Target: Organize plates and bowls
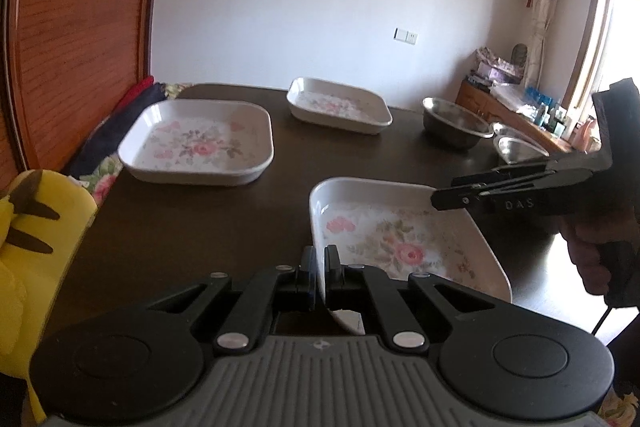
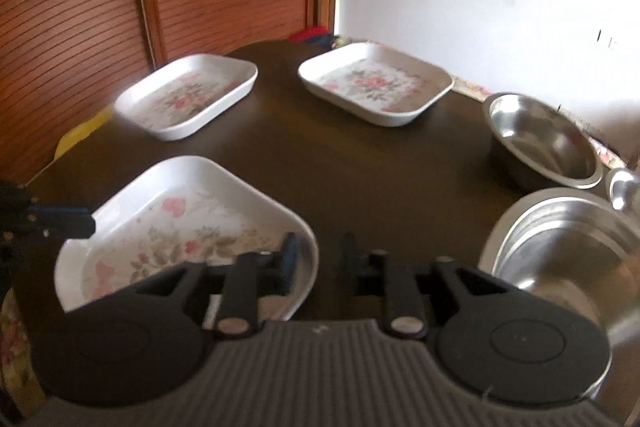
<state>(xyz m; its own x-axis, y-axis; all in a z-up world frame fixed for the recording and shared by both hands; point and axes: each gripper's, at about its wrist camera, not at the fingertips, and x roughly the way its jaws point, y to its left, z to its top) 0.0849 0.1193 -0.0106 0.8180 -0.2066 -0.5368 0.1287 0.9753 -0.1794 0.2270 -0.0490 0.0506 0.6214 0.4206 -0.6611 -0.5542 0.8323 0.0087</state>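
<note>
On dark table (image 1: 240,211), left gripper (image 1: 320,271) fingers pinch floral plate (image 1: 400,247) rim.

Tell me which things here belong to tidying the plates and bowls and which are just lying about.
Part of the job:
near plate, clamped at its rim by the left gripper
right gripper, open astride that plate's rim
two far plates
steel bowls

Just lying about:
yellow plush toy
floral cloth
sideboard clutter

Two close wrist views, shared table (image 1: 240,211).
</note>
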